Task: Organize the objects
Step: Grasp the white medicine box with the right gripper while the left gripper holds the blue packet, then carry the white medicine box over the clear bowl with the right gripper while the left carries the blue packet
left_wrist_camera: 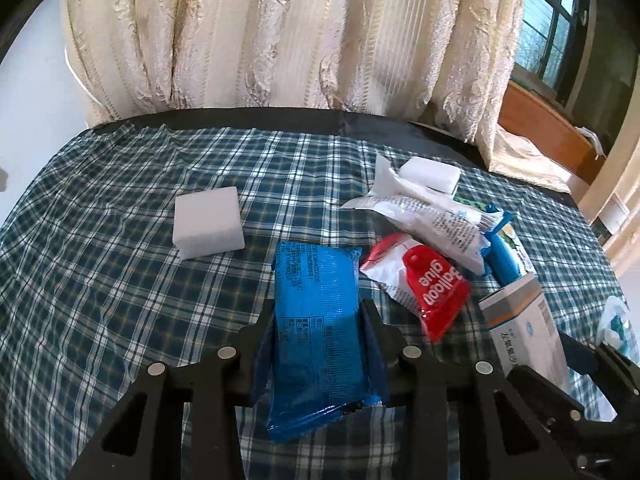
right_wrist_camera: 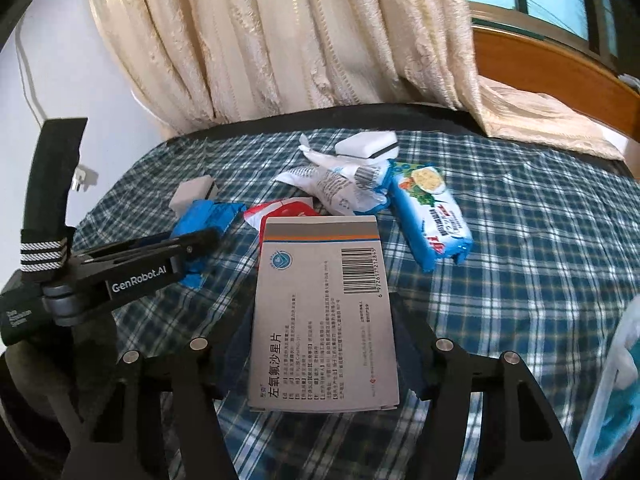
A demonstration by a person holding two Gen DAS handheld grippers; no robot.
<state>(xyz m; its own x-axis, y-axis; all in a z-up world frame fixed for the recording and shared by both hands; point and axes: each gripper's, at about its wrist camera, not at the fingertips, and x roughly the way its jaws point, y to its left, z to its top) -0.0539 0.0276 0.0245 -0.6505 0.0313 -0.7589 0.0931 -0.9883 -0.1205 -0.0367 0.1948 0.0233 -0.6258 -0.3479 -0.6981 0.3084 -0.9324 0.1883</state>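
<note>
My left gripper [left_wrist_camera: 318, 312] is shut on a blue foil packet [left_wrist_camera: 312, 276], with the pads pressing its long sides. In the right wrist view that gripper [right_wrist_camera: 192, 248] shows at the left, holding the packet [right_wrist_camera: 208, 216] just over the cloth. My right gripper [right_wrist_camera: 322, 320] is shut on a grey-and-white medicine box [right_wrist_camera: 320, 272] with a barcode, its printed face up. That box [left_wrist_camera: 524, 320] also appears at the lower right of the left wrist view. A red balloon-glue packet [left_wrist_camera: 424, 284] lies between the two held items.
A blue plaid cloth [left_wrist_camera: 100, 280] covers the table. On it lie a white foam block [left_wrist_camera: 208, 222], a white block [left_wrist_camera: 430, 174], a crumpled white packet [left_wrist_camera: 432, 216] and a blue-and-white snack packet [right_wrist_camera: 432, 216]. A clear bag [right_wrist_camera: 616, 380] sits at the right edge. A cream curtain [left_wrist_camera: 280, 32] hangs behind.
</note>
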